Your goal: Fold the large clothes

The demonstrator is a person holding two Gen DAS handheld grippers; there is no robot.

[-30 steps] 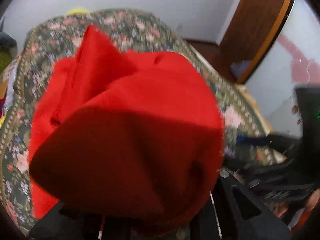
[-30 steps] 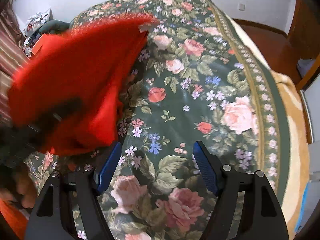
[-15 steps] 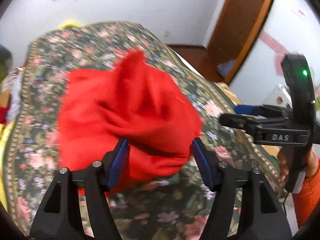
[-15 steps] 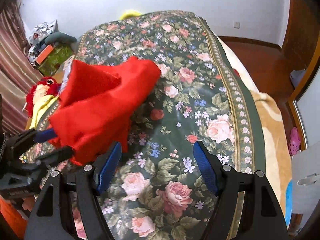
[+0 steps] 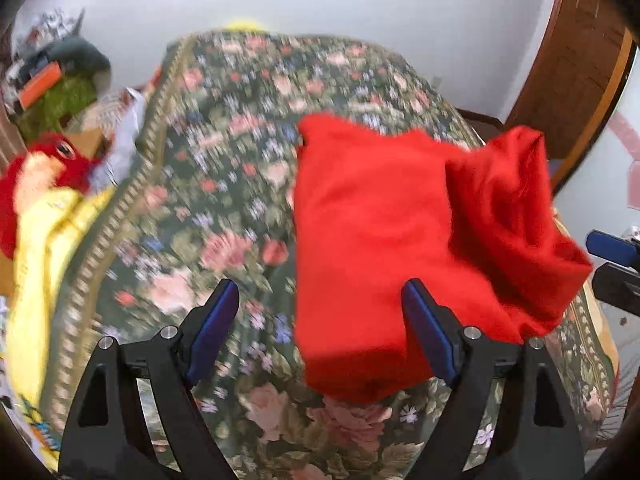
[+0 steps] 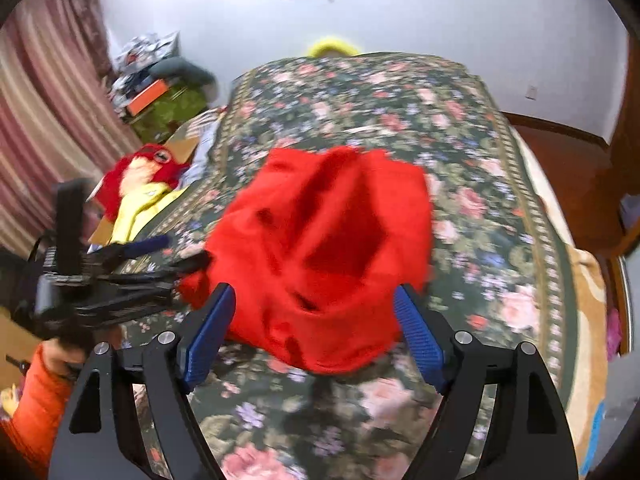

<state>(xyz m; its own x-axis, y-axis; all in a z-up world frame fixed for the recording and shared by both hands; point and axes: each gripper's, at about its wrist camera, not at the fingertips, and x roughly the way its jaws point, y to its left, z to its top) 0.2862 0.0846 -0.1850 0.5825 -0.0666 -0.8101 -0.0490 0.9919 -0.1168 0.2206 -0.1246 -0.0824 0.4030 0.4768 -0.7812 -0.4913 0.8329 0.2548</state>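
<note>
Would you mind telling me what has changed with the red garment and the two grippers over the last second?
The left gripper let go of the red garment; its jaws have just been opening and now stand wide and empty. The garment dropped in a heap onto the floral bedspread. The right gripper, open throughout, has just widened slightly, holding nothing.

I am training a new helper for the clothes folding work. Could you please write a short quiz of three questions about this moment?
1. True or false: the left gripper is clamped on the red garment.
2. What does the garment lie on? A) a bare wooden floor B) a floral bedspread C) a white table
3. Fill in: beside the bed sits a red and yellow ____.

Key: 1. False; both it and the right gripper stand open, their jaws just opened further, pads off the cloth. 2. B. 3. Plush toy.
</note>
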